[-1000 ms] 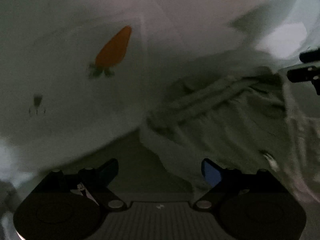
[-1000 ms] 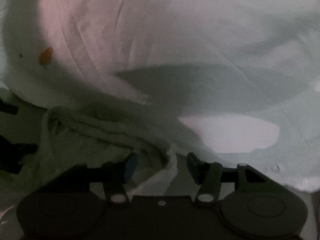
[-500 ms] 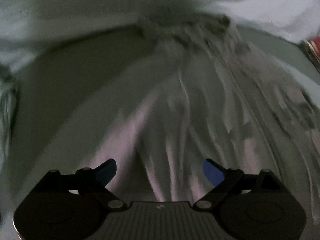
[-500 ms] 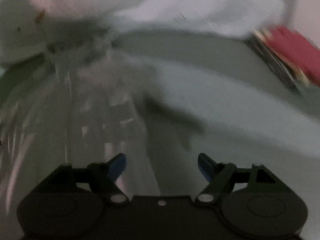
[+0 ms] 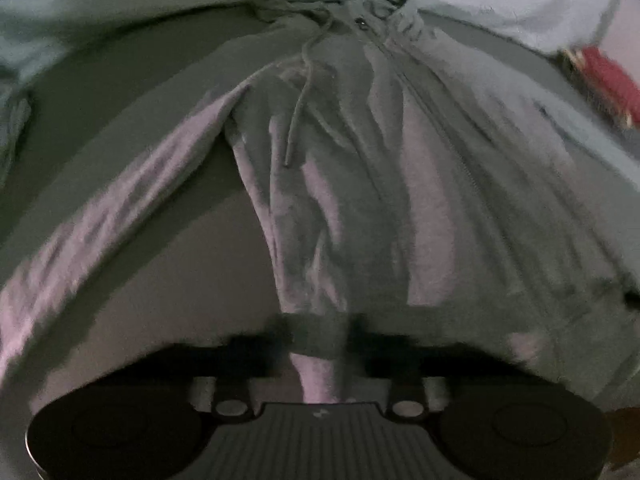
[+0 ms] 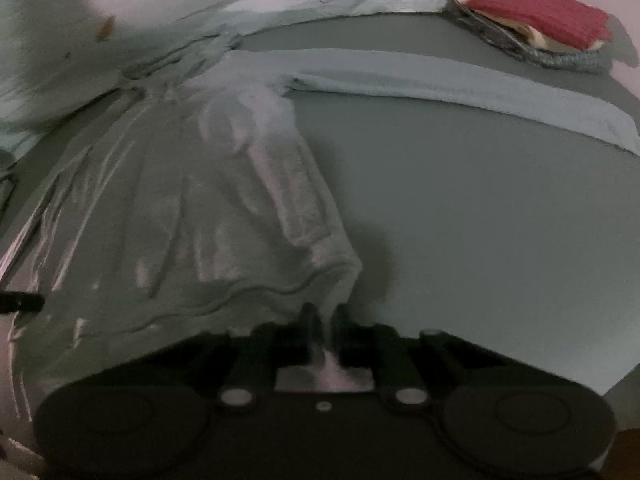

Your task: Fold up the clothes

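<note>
Where the hem comes nearest each camera, both claws are clamped on it: the left gripper (image 5: 320,336) pinches a bunched fold of the grey hoodie (image 5: 360,184), and the right gripper (image 6: 323,322) has its fingers closed tight on the hem's right corner. The garment lies lengthwise on the grey surface (image 6: 460,208), hem near, one sleeve (image 5: 120,200) trailing left, the other sleeve (image 6: 440,84) stretched right. Its drawstring (image 5: 298,112) lies loose toward the far hood end, which touches a pale bedding heap (image 6: 120,12). Soft, limp and fairly light, it should drape and wrinkle rather than hold shape; corners and seams look the best holds. Far right sits a folded stack (image 6: 536,24).
</note>
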`<state>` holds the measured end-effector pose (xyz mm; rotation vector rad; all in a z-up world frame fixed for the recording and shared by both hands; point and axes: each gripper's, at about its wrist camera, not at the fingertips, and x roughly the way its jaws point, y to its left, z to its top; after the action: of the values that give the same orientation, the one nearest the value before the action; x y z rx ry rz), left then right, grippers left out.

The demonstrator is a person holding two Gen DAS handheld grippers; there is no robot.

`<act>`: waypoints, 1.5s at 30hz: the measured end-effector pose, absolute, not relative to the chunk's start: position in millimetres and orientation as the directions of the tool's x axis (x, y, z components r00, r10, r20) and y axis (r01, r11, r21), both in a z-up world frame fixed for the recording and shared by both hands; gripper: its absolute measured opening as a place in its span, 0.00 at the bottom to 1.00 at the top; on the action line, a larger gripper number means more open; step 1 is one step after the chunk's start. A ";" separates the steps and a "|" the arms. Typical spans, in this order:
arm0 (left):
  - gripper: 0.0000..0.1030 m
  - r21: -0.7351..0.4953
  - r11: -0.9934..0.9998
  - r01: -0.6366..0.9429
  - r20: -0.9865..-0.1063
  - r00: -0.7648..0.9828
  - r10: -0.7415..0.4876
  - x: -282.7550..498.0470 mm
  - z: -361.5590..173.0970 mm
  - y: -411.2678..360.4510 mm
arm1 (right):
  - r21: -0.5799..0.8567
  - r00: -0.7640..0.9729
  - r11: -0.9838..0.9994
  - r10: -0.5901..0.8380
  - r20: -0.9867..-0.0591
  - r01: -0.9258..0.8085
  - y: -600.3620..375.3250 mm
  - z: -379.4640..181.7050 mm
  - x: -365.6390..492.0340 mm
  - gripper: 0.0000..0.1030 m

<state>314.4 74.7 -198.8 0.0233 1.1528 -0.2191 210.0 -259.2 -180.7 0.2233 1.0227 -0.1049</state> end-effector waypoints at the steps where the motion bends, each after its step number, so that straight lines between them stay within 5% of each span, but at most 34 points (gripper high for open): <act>1: 0.13 -0.112 0.979 0.172 -0.907 0.386 -0.171 314.0 -196.7 77.2 | 0.132 0.528 0.973 0.014 -0.849 0.188 -258.1 -176.7 207.4 0.07; 7: 0.16 -0.103 0.988 0.114 -0.918 0.371 -0.139 310.4 -192.6 84.9 | 0.129 0.519 0.970 0.003 -0.855 0.207 -263.9 -176.3 190.4 0.04; 10: 0.21 -0.067 0.995 0.072 -0.932 0.351 -0.088 309.4 -193.3 77.9 | 0.154 0.526 0.973 0.043 -0.850 0.170 -272.6 -178.9 192.9 0.15; 13: 0.45 -0.049 0.997 0.061 -0.924 0.376 -0.068 304.2 -183.9 61.6 | 0.165 0.577 0.971 0.036 -0.816 0.174 -293.7 -166.6 197.9 0.52; 18: 0.80 -0.026 0.999 0.044 -0.901 0.431 -0.043 301.8 -172.8 17.8 | 0.229 0.650 0.900 -0.075 -0.756 0.370 -379.2 -164.0 207.5 0.58; 23: 0.83 0.074 0.997 -0.002 -0.887 0.457 0.067 309.1 -179.6 -34.6 | 0.265 0.647 0.760 -0.254 -0.719 0.593 -480.6 -175.9 222.7 0.69; 31: 0.87 0.244 0.968 -0.061 -0.870 0.427 0.246 310.4 -183.1 -64.4 | 0.136 0.572 0.689 -0.456 -0.682 0.711 -591.6 -196.4 274.3 0.71; 34: 0.87 0.296 0.950 -0.103 -0.868 0.388 0.312 310.5 -189.3 -55.9 | 0.147 0.546 0.657 -0.458 -0.701 0.740 -614.1 -211.5 289.8 0.63; 36: 0.87 0.284 0.947 -0.152 -0.880 0.351 0.320 311.0 -193.1 -44.4 | 0.104 0.529 0.655 -0.494 -0.690 0.748 -617.5 -218.2 297.7 0.29; 38: 0.87 0.261 0.943 -0.205 -0.896 0.313 0.316 312.0 -196.8 -32.0 | 0.025 0.513 0.691 -0.512 -0.689 0.722 -610.9 -219.7 302.9 0.08; 45: 0.87 0.184 0.934 -0.307 -0.910 0.306 0.280 307.5 -194.8 -10.3 | -0.147 0.445 0.707 -0.579 -0.684 0.692 -625.5 -226.0 296.7 0.07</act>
<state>307.5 -10.3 -194.8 -0.0263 1.1988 0.3887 296.7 -625.5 -226.0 0.1622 0.7795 -0.7914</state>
